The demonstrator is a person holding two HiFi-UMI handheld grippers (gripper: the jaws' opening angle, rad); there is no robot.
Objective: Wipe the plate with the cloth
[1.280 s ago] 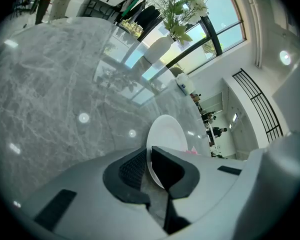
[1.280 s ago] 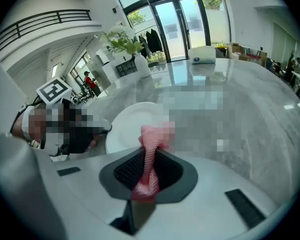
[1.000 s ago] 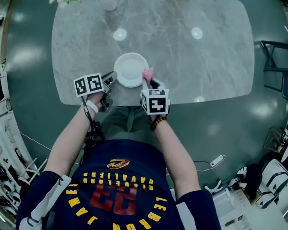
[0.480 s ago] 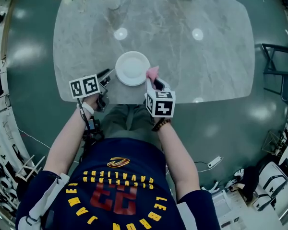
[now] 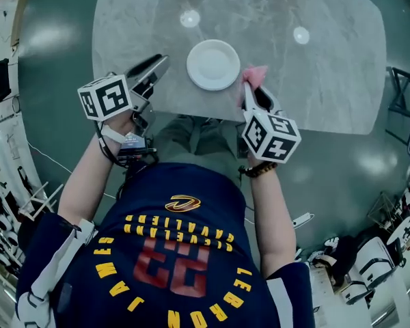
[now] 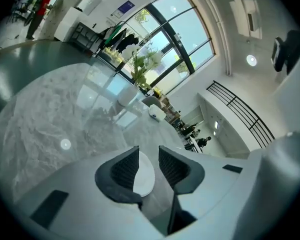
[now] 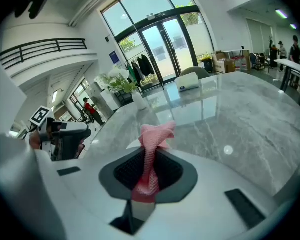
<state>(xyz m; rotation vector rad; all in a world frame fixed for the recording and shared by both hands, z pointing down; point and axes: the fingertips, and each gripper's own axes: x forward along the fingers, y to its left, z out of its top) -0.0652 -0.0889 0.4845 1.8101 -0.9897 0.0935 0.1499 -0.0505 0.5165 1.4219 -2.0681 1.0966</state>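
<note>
Left tool (image 6: 148,154): jaws slightly apart, nothing between them, held off the table's (image 5: 328,80) near-left edge and angled toward the plate (image 5: 213,65). The left gripper view shows part of the plate through the gap, lying further off on the table, not gripped. Right tool (image 7: 150,166): jaws clamped on the pink cloth (image 7: 152,144), which runs down between the pads and bunches up twisted above the tips. Plate is white, looks empty, flat on the grey marble table close to the near edge, between the two tools in the head view. Cloth bunch sits just beside the plate's right rim, not over the plate; contact with rim or table can't be told. Vase with flowers (image 7: 125,86) and a white box (image 7: 190,81) stand at the far side, well apart from the plate.
</note>
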